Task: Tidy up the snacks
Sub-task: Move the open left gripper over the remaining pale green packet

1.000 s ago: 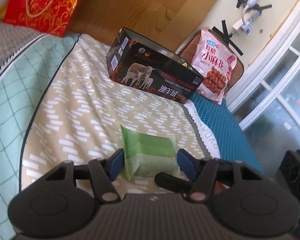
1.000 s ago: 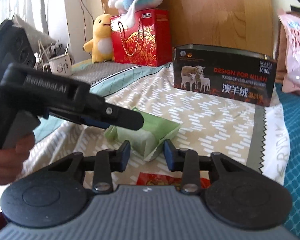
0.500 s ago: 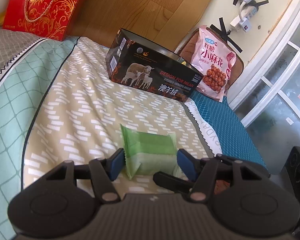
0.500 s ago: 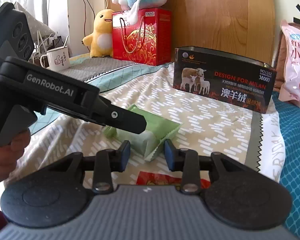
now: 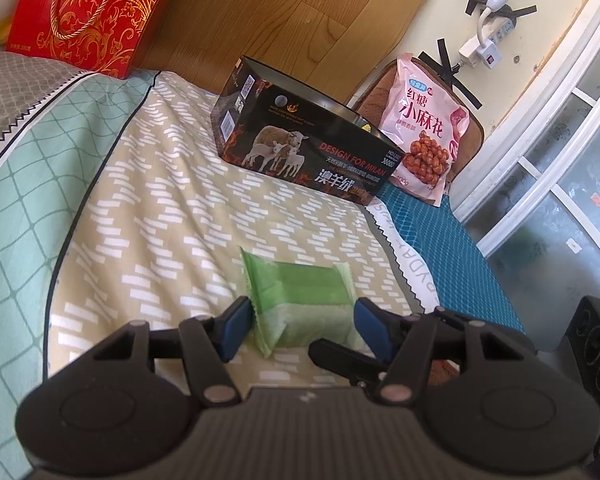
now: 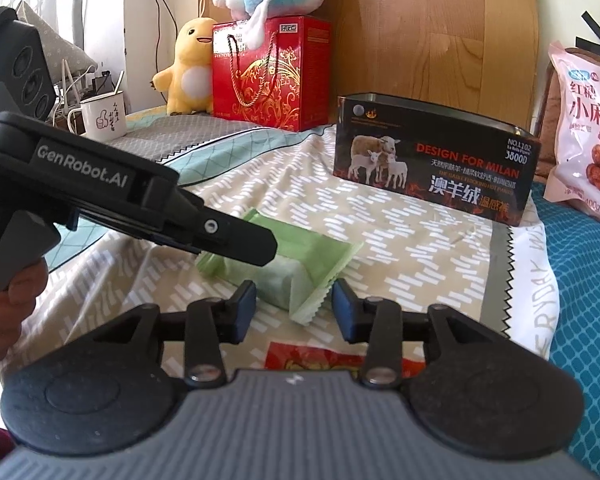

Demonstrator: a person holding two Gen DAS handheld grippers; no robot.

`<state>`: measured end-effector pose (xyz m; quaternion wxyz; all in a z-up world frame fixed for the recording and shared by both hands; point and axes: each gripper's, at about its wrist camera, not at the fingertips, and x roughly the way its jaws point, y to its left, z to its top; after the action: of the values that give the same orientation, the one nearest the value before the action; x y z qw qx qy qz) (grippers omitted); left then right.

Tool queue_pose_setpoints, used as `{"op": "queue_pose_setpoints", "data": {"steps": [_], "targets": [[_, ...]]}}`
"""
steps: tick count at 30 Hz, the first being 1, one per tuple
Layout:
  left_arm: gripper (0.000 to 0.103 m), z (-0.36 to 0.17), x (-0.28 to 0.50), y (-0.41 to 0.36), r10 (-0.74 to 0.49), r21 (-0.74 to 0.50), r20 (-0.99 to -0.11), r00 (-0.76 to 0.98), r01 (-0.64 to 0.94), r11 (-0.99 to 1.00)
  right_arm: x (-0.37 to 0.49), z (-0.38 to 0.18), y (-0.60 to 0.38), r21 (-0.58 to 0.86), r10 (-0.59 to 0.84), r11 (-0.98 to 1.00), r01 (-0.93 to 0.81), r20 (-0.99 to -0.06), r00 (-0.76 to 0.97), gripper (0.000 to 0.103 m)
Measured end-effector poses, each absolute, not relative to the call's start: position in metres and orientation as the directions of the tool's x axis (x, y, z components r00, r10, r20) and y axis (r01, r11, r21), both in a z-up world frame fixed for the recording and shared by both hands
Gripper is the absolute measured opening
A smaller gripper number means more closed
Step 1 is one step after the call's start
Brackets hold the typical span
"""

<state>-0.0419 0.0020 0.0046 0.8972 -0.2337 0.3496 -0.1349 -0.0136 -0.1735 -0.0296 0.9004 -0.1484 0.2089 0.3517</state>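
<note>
Your left gripper (image 5: 300,330) stands open astride the green packet (image 5: 300,300), low centre of frame, pads clear of it. Your right gripper (image 6: 294,310) has just been opening, the packet's crimped end between its pads, untouched. Black box (image 6: 436,164) sits upper right, open-topped.

Green snack packet (image 5: 300,304), crimped ends, flat on patterned blanket (image 5: 172,216); open black box (image 5: 304,148) beyond.
</note>
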Motion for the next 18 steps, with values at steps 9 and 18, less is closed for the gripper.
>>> {"op": "queue_pose_setpoints", "data": {"steps": [9, 18], "targets": [[0.058, 0.003, -0.0425, 0.006, -0.422, -0.539, -0.55, 0.721, 0.079, 0.839, -0.0127, -0.0305, -0.1741, -0.126, 0.565, 0.707, -0.696, -0.492, 0.663, 0.076], [0.058, 0.0023, -0.0426, 0.0057, -0.422, -0.539, -0.548, 0.722, 0.081, 0.839, -0.01, -0.029, -0.1819, -0.095, 0.55, 0.743, -0.663, -0.478, 0.685, 0.075]]}}
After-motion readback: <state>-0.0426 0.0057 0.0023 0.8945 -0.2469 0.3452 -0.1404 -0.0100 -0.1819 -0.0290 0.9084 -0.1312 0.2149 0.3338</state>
